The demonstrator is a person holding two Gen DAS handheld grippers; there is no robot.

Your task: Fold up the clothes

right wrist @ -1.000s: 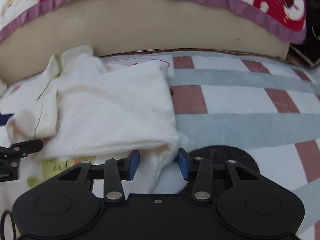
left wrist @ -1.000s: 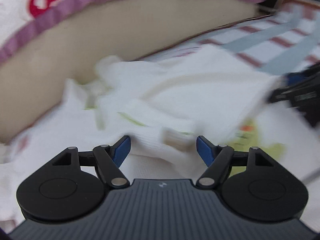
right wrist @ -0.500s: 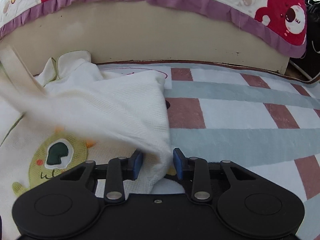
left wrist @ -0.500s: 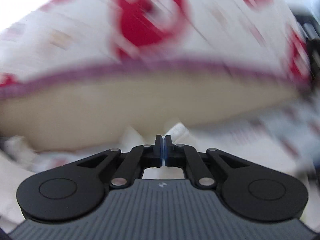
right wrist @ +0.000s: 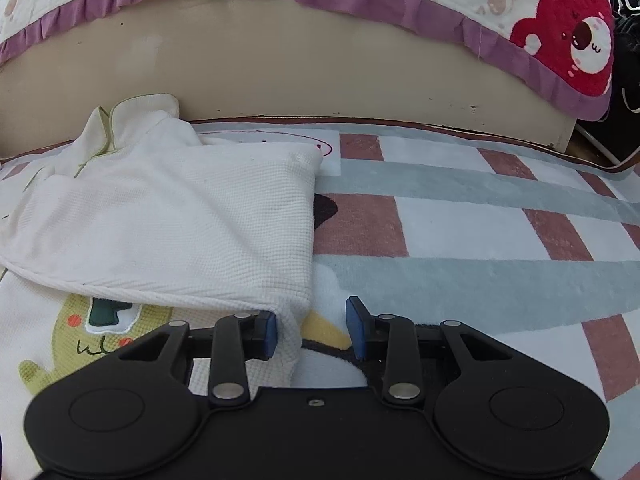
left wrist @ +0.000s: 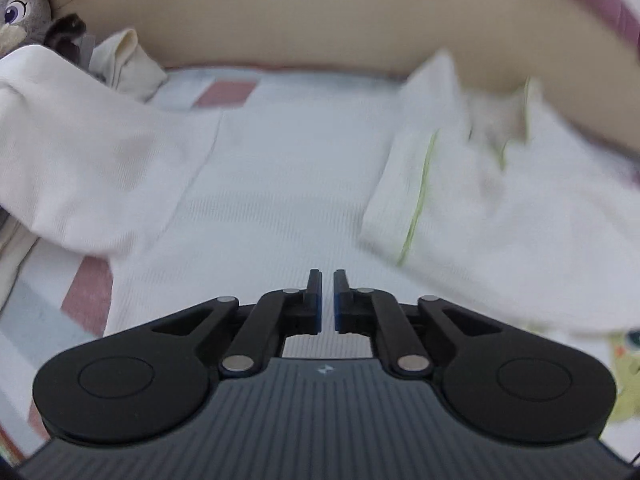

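Note:
A white waffle-knit garment (right wrist: pixel 180 220) with green trim and a yellow-green cartoon print (right wrist: pixel 80 336) lies on the rug. Its upper layer is folded over the print. My right gripper (right wrist: pixel 311 330) rests low at the garment's right hem corner. The jaws stand apart and the cloth corner lies between them against the left pad, clear of the right one. In the blurred left wrist view the garment (left wrist: pixel 280 200) spreads ahead, one sleeve (left wrist: pixel 92 160) to the left and a folded part (left wrist: pixel 480 220) to the right. My left gripper (left wrist: pixel 328 300) hovers over it, its jaws opening to a narrow gap that holds nothing.
A beige bed base (right wrist: pixel 300 72) runs across the back, with a quilt (right wrist: pixel 520 8) trimmed in purple and printed with red bears hanging over it. The striped rug (right wrist: pixel 500 240) extends to the right. A plush toy (left wrist: pixel 20 12) sits at the far left. Dark items (right wrist: pixel 628 20) stand at the far right.
The left gripper shut on cloth, swung sideways and now shows a thin empty gap. A cloth layer came down over the print. The right jaws narrowed slightly around the hem corner.

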